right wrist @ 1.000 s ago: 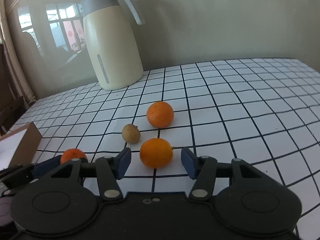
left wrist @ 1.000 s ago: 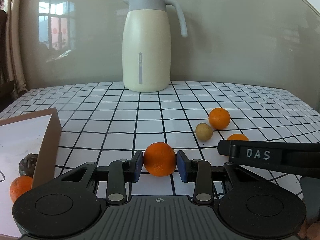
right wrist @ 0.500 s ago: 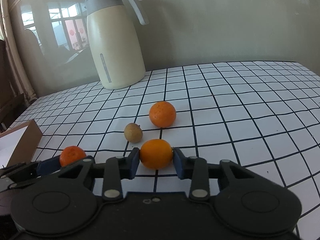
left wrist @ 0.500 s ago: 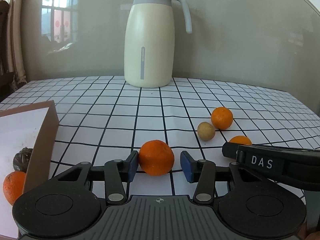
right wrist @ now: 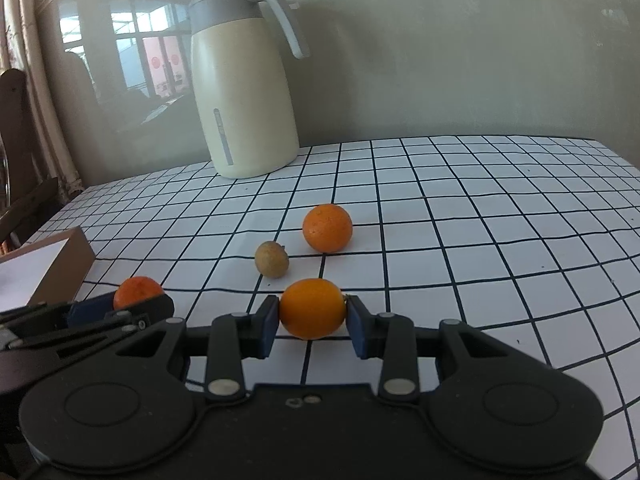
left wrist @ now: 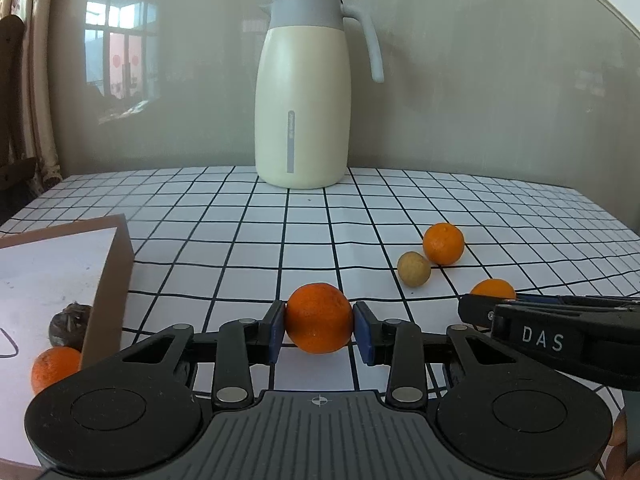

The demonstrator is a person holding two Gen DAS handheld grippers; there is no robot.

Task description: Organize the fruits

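Observation:
My left gripper [left wrist: 319, 338] has its blue pads pressed on both sides of an orange [left wrist: 319, 312], and its jaws are closing on it. To its right, my right gripper [right wrist: 312, 322] is shut on a second orange [right wrist: 312, 306], which peeks over its fingers [left wrist: 493, 289] in the left wrist view. From the right wrist view, the left gripper [right wrist: 160, 305] and its orange [right wrist: 138, 290] lie at lower left. A third orange [left wrist: 443, 243] [right wrist: 327, 227] and a small tan round fruit [left wrist: 414, 269] [right wrist: 272, 259] rest loose on the checked tablecloth beyond.
A brown cardboard box [left wrist: 110, 292] stands at the left and holds another orange [left wrist: 54, 368] and a dark wrinkled fruit [left wrist: 68, 322]. A cream jug with a grey lid [left wrist: 306, 92] [right wrist: 244, 92] stands at the back by the wall. The checked cloth stretches away to the right.
The right jaws went from wide apart to pressed on their orange. The left pads, which stood slightly off their orange, now press on it. Neither hand has shifted much.

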